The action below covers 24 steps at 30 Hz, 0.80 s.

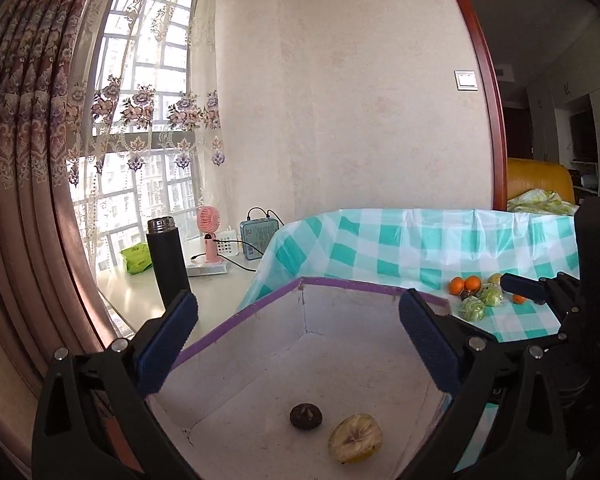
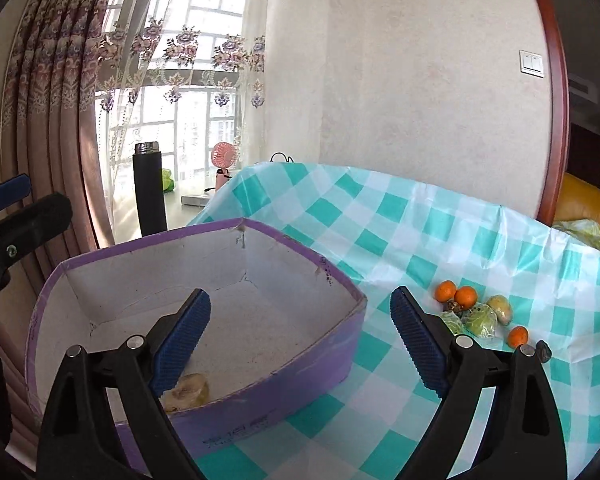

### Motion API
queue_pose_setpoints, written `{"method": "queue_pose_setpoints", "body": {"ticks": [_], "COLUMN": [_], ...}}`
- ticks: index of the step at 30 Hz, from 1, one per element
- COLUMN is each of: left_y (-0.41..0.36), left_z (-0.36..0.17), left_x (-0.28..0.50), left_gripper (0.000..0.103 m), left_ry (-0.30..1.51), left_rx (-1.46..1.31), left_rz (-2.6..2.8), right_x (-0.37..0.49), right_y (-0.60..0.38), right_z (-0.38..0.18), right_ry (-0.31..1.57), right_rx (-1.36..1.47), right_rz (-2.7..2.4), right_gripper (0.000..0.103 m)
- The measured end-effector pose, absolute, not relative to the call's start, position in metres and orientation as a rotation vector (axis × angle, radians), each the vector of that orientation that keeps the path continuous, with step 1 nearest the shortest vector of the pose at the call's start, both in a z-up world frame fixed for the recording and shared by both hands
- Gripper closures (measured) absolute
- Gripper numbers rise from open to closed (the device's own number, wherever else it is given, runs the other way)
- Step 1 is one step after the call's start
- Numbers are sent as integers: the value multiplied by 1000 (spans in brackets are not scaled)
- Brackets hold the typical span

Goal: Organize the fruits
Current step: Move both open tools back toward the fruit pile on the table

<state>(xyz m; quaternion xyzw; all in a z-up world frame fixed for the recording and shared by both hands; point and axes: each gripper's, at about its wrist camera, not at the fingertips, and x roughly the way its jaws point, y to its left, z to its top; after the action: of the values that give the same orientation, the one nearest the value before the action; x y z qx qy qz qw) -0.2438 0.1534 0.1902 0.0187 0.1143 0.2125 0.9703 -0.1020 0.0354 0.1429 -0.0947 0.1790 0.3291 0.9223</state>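
Hovering above the purple box (image 1: 260, 300), the left gripper (image 1: 298, 330) had its blue pads spread wide with nothing between them. Inside the box, on its white floor, lay a dark round fruit (image 1: 306, 416) and just beside it a pale yellow halved fruit (image 1: 355, 438) (cut face up, touching neither wall).

The right gripper (image 2: 300, 334) was likewise wide open and empty, its left pad over the box's interior and its right pad over the checked tablecloth (image 2: 400, 216). From this side the yellow fruit (image 2: 186, 392) showed low against the near wall of the purple box (image 2: 284, 380), partly hidden by the pad.

Well apart from the box, to the right on the cloth, sat the remaining fruit in a loose cluster: two oranges (image 2: 456, 294) touching each other, a yellowish mango (image 2: 500, 308), green wrapped fruits (image 2: 480, 322) in front of them, a third orange (image 2: 518, 336) set slightly off to the right, and a small dark fruit (image 2: 543, 350) by the gripper's frame.

Behind the box, on the white sill, stood a black flask (image 1: 168, 260) upright and a pink fan (image 1: 210, 236).
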Motion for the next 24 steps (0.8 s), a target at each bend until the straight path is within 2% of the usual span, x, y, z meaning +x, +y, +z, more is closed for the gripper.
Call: {"method": "queue_pose_setpoints", "body": {"ticks": [9,17,24], "left_y": [59,-8,-24], "left_z": [167,97,40], "left_x": [-181,-101,-16], "left_gripper": [2,2,2], "left_ry": [339,576,745], "left_rx": [110,89,-20], "left_rz": [165,-70,-71], "right_x": [1,56,98], "right_y": [-79,-174,-189], "right_z": [84,33,17], "right_ry": [640,790,898], "right_rx": [-85,64,104], "right_rz": [282,17,-2], "right_gripper": [15,15,15]}}
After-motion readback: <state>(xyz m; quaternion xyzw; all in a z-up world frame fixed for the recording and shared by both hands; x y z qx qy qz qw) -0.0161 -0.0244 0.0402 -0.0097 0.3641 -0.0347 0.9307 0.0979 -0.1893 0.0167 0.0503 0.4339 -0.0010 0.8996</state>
